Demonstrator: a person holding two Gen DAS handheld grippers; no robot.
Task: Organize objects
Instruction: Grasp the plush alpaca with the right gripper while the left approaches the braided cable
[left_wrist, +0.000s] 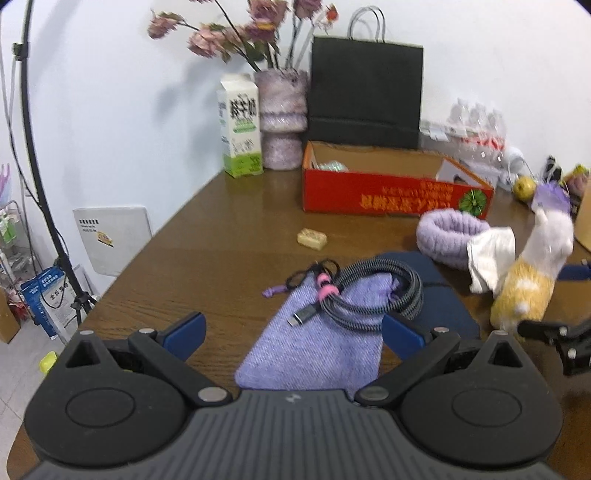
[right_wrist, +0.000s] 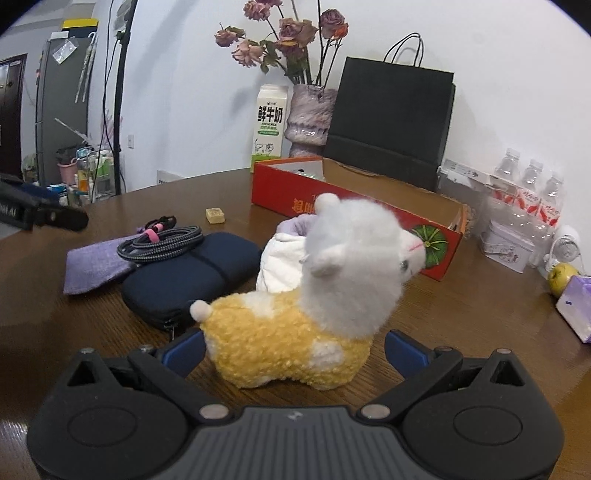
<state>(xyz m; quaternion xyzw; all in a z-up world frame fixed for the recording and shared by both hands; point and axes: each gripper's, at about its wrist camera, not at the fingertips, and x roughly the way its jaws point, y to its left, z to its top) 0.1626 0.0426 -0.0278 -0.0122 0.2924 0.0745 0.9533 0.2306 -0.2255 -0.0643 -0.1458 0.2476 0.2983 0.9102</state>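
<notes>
Most of the tidying looks not done yet, because many things lie loose on the brown table (left_wrist: 207, 236) and only a little sits in the red box (right_wrist: 354, 221).

Close by, the right gripper (right_wrist: 295, 349) has its two blue fingers spread wide. The toy llama (right_wrist: 295, 325) stands on the table between them, and they seem not to squeeze it. My guess is that picking up this toy is the step going on now.

The left gripper (left_wrist: 293, 332) also has its fingers spread wide, holding nothing. It hangs over the near end of a purple cloth pouch (left_wrist: 314, 339). A rolled-up striped cable (left_wrist: 373, 295) with a pink band lies across the pouch and the dark blue case (right_wrist: 184, 277) beside it.

A bit farther is a white cloth (right_wrist: 280, 266), touching a fluffy purple ring (left_wrist: 447, 232). A small yellow block (left_wrist: 312, 238) lies alone.

Far back, the red box has a pumpkin picture and gold writing I cannot read. I can see only a few small things inside it.

At the wall stands a milk carton (right_wrist: 269, 125). It says "鲜牛奶" and, I think, "FRESH MILK". Next to it are a vase (right_wrist: 310, 114) of dried roses and a black paper bag (right_wrist: 391, 114). Water bottles (right_wrist: 524, 199) stand to the right, with labels too small to read.
</notes>
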